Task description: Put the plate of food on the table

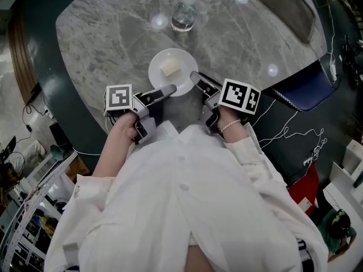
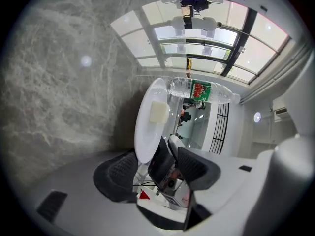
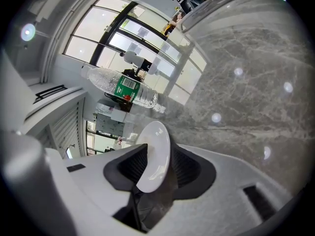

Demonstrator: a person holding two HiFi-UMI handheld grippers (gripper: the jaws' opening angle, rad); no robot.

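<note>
**Two grippers are flanking the plate [image 1: 156, 77] on the tabletop [image 1: 108, 35]**

The white plate is sitting flat on the grey marbled tabletop, close to the edge nearest the person. A small pale block of food [image 1: 168, 68] is lying near the plate's middle. The left gripper [image 1: 172, 88] is sitting at the plate's near-left side. In the left gripper view its fingers are standing wide apart, released, with the plate's rim lying in the gap beside one pad and not being pinched. The right gripper [image 1: 195, 77] is sitting at the plate's near-right side. In the right gripper view its fingers are clenching the rim, with one dark ribbed pad lying against each face of it. A clear water bottle [image 1: 184, 10] with a green cap is standing upright beyond the plate, well apart from it, on the side away from the person. A dark blue seat [image 1: 303, 86] is showing off to the plate's right, past the tabletop's edge. A beaded bracelet [image 1: 229, 126] is showing on the wrist behind the right gripper.
</note>
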